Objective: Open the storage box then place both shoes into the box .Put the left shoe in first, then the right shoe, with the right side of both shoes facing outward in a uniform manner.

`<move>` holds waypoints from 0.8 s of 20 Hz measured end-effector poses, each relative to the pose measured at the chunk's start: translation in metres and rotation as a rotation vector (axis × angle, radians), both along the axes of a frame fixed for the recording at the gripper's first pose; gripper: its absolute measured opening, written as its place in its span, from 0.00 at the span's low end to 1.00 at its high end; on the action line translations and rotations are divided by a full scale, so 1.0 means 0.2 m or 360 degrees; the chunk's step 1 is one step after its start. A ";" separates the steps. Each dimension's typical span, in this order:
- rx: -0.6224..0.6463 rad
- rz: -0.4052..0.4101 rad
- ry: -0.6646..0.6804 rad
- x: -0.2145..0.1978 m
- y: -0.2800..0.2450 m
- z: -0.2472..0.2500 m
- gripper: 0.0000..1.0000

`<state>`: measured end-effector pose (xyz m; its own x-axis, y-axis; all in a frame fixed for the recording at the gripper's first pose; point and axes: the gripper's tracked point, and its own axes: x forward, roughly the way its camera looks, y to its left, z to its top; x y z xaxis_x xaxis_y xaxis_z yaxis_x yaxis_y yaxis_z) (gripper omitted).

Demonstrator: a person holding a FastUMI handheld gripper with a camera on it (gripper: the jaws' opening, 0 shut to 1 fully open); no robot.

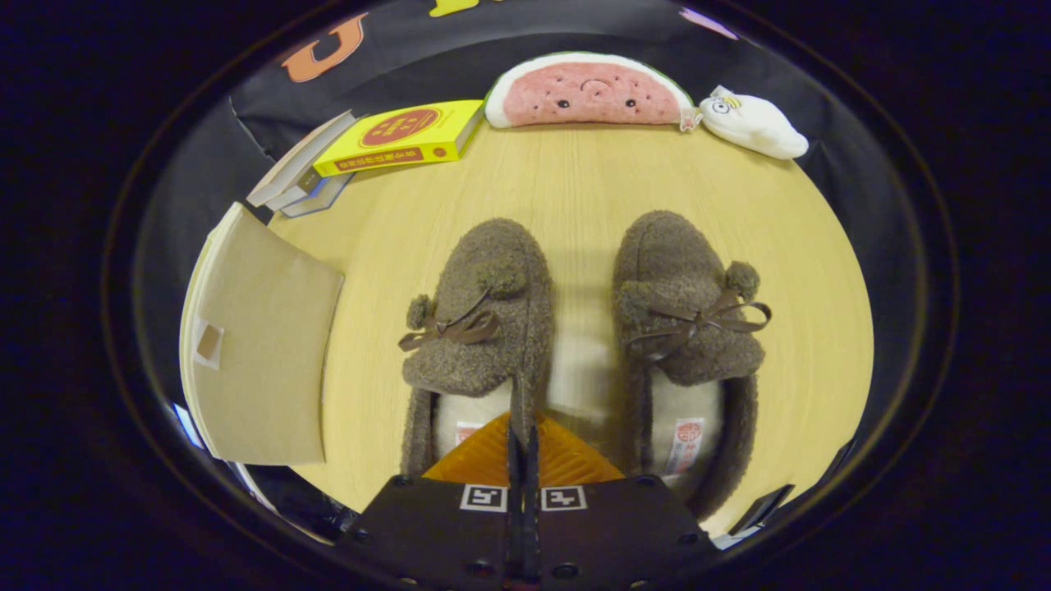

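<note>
the gripper pinches the left slipper by its inner collar wall, fingers pressed together; the right slipper sits at 3 o'clock. lift gently, keep it level; the storage box waits at 9 o'clock.

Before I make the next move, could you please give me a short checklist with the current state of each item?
1. Grip: the fingers of the gripper are closed on the inner rim of the shoe beside the box. Ok.
2. Storage box open: its flat cardboard top looks shut. Not ok.
3. Held shoe is the left one: it lies on the left of the pair with toes pointing away, but this is not certain. Cannot tell.
4. Other shoe clear of the held one: a gap shows between them. Ok.
5. Path to the box: bare table lies between shoe and box. Ok.
</note>
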<state>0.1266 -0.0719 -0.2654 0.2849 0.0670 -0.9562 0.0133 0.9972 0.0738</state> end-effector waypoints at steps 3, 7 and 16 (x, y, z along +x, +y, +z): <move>0.0056 -0.0074 0.0000 -0.03 0.00 0.06 0.00; 0.0106 -0.0093 -0.0059 -0.10 0.01 0.19 0.00; 0.0325 -0.0136 -0.0330 -0.24 0.25 0.75 0.00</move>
<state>0.0794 -0.0228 -0.1151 0.4858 0.2192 -0.8462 0.0601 0.9574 0.2825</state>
